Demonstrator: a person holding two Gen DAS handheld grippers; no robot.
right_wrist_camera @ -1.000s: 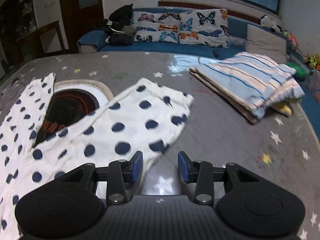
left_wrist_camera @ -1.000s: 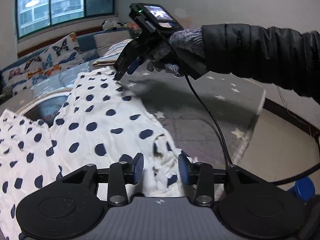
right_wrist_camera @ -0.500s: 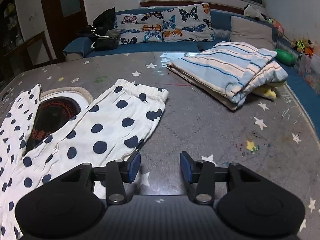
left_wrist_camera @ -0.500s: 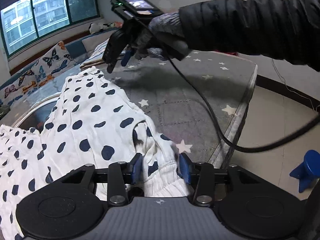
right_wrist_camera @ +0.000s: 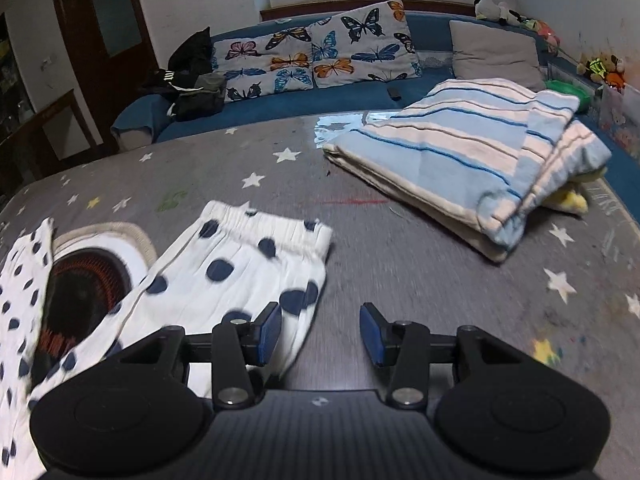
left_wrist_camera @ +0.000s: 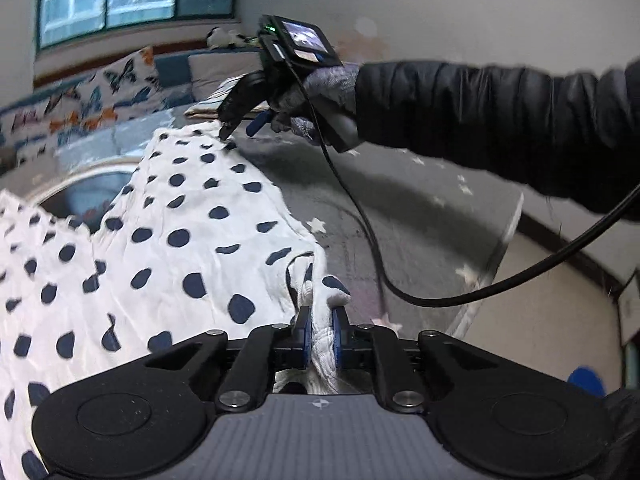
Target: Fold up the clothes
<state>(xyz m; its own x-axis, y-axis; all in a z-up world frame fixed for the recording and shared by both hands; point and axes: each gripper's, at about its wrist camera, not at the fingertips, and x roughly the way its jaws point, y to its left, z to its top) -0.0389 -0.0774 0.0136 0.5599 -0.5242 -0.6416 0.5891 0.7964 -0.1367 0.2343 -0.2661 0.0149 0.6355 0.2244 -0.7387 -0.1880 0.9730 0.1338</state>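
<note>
White cloth with navy dots (left_wrist_camera: 180, 240) bunches between the left gripper (left_wrist_camera: 320, 334)'s blue pads. Beneath lies a grey mat with white stars (right_wrist_camera: 400, 248). Beyond the right gripper (right_wrist_camera: 320, 334)'s blue pads sit a blue-and-cream striped blanket (right_wrist_camera: 472, 160) and butterfly-print cushions (right_wrist_camera: 320, 56).

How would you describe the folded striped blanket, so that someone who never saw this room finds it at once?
Start from the blue sofa with butterfly cushions under the window. In front of it lies the grey star-printed mat; the blanket lies on its far right part. It is folded thick, with pale blue and cream stripes, unlike the flat white dotted garment at the left.
</note>
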